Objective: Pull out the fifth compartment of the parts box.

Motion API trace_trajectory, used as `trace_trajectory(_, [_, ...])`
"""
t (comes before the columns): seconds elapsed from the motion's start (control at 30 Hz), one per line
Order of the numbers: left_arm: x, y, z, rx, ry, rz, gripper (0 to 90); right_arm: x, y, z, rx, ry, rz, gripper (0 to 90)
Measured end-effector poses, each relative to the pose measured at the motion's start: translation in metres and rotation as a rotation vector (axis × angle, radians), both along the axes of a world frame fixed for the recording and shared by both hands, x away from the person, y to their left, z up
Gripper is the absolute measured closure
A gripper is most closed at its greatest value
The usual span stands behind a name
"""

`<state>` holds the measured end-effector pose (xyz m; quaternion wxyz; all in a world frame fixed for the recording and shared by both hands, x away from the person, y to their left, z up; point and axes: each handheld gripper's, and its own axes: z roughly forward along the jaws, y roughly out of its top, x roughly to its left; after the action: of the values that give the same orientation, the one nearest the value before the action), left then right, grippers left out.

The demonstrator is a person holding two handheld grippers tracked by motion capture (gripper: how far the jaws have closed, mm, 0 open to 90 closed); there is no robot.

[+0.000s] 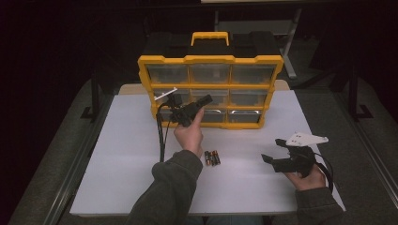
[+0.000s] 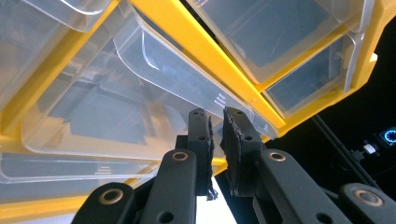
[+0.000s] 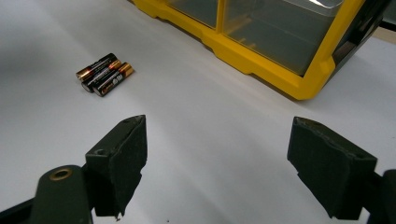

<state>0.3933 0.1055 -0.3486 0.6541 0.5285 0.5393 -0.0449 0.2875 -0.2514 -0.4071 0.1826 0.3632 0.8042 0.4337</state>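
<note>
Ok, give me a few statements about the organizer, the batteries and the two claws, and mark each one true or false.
1. The left claw is up at a clear drawer of the yellow organizer. True.
2. The right claw is shut on a battery. False: its jaws stand wide apart over the bare white table, holding nothing.
3. The batteries lie side by side on the table in front of the organizer. True.
4. The batteries sit inside a drawer. False: they lie on the table, outside the organizer.
5. The organizer lies flat on its back. False: it stands upright with its handle on top.
</note>
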Motion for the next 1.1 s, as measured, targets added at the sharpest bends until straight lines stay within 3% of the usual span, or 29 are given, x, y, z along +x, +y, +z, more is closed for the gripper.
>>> trace_trajectory(1.1, [-0.021,0.006,0.000,0.028,-0.038,-0.052,80.7,0.000,0.002,0.000,-0.002,-0.001,0.003,18.6])
